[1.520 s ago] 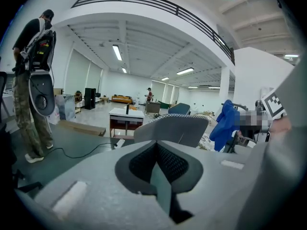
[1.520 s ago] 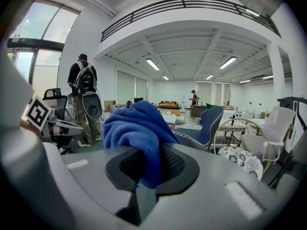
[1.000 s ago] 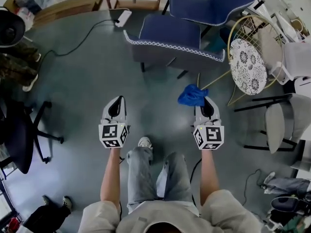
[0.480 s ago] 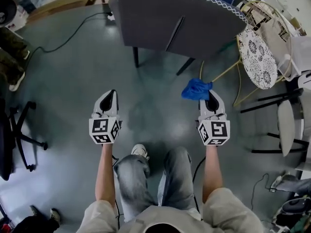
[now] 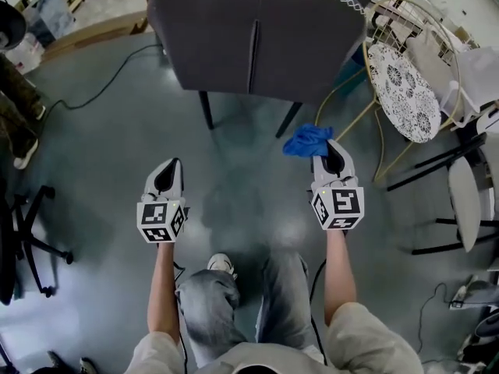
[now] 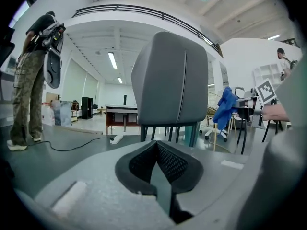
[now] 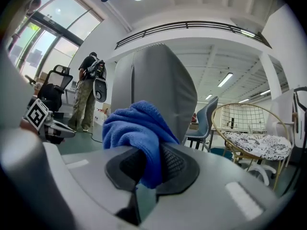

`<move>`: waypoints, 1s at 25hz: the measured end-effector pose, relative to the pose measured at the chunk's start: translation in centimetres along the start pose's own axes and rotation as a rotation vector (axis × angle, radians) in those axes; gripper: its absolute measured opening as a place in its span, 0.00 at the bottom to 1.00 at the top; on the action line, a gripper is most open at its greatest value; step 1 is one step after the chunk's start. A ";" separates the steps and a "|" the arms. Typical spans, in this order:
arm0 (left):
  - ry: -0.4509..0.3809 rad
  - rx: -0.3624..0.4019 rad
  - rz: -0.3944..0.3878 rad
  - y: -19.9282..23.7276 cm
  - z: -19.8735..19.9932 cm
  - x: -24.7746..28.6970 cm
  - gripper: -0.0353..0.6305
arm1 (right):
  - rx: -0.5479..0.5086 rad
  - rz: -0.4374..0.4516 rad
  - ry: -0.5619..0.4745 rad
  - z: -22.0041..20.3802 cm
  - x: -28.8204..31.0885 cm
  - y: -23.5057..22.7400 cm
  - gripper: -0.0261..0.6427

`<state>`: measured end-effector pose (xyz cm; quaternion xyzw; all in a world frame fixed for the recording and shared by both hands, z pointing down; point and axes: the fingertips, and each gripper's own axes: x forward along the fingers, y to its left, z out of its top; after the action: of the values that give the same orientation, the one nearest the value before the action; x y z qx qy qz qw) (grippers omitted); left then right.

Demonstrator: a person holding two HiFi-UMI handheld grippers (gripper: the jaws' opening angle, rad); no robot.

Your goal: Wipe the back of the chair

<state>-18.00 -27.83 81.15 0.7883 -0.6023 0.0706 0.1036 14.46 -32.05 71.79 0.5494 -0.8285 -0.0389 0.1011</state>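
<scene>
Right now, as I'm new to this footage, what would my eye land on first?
The bright blue cloth clamped in the right tongs stands out, just short of the grey chair back filling the top of the head view. The left tongs are shut and empty.

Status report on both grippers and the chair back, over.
Left gripper shut, empty. Right gripper shut on blue cloth. Chair back ahead, cloth short of it. Nothing in between.
</scene>
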 end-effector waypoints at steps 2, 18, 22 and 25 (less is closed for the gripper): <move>-0.015 0.007 0.000 -0.1 1.3 0.4 0.06 | 0.001 -0.009 -0.015 1.5 0.7 -0.5 0.10; -0.037 0.002 0.000 -0.6 3.9 0.5 0.06 | -0.076 -0.066 -0.286 27.0 2.3 -2.9 0.10; -0.041 0.004 -0.008 -0.6 4.1 1.1 0.06 | -0.075 -0.083 -0.304 26.9 2.9 -2.9 0.10; -0.032 0.006 -0.015 -0.7 3.6 1.3 0.06 | -0.097 -0.095 -0.298 25.4 3.5 -2.5 0.10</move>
<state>-17.01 -29.74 77.91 0.7941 -0.5979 0.0590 0.0921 10.12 -37.41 46.97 0.5708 -0.8044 -0.1646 0.0014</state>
